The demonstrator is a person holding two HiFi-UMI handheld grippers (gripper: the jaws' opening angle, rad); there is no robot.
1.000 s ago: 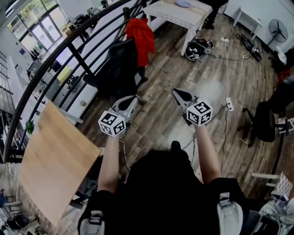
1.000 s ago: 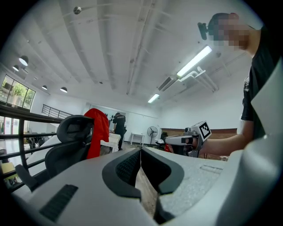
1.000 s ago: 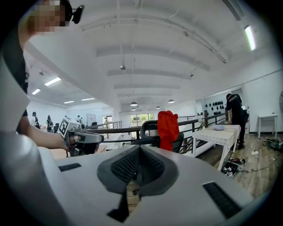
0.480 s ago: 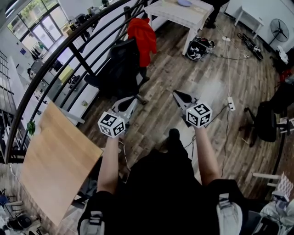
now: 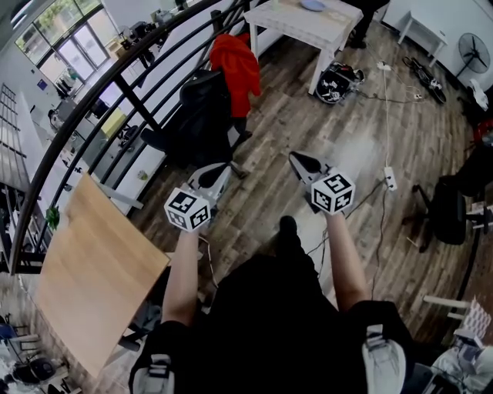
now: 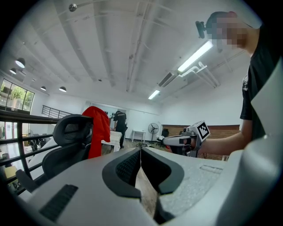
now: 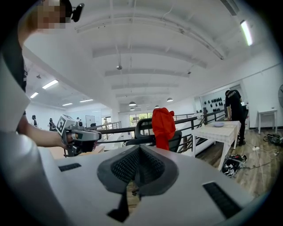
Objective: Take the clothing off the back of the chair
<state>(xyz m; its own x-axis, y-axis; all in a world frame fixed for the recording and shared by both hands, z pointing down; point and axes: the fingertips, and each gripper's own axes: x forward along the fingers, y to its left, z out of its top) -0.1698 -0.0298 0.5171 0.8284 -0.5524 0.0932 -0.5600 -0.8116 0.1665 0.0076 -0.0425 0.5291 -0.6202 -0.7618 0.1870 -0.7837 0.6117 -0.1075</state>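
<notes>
A red garment (image 5: 237, 68) hangs over the back of a black office chair (image 5: 202, 115) by the railing, some way ahead of me. It shows again as red cloth (image 6: 98, 129) on the chair (image 6: 66, 148) in the left gripper view, and as the garment (image 7: 163, 126) on the chair (image 7: 143, 132) in the right gripper view. My left gripper (image 5: 222, 168) and right gripper (image 5: 296, 158) are both held out level over the wooden floor, short of the chair. Both are shut with nothing between the jaws.
A black metal railing (image 5: 115, 85) curves along the left. A wooden tabletop (image 5: 92, 269) lies at my lower left. A white table (image 5: 304, 23) stands beyond the chair, a bag (image 5: 336, 81) beside it. Cables and a power strip (image 5: 390, 178) run across the floor; another black chair (image 5: 447, 208) sits right.
Both grippers and I have moved slightly forward toward the chair; the chair and red garment sit a little nearer. Both jaws stay shut.
</notes>
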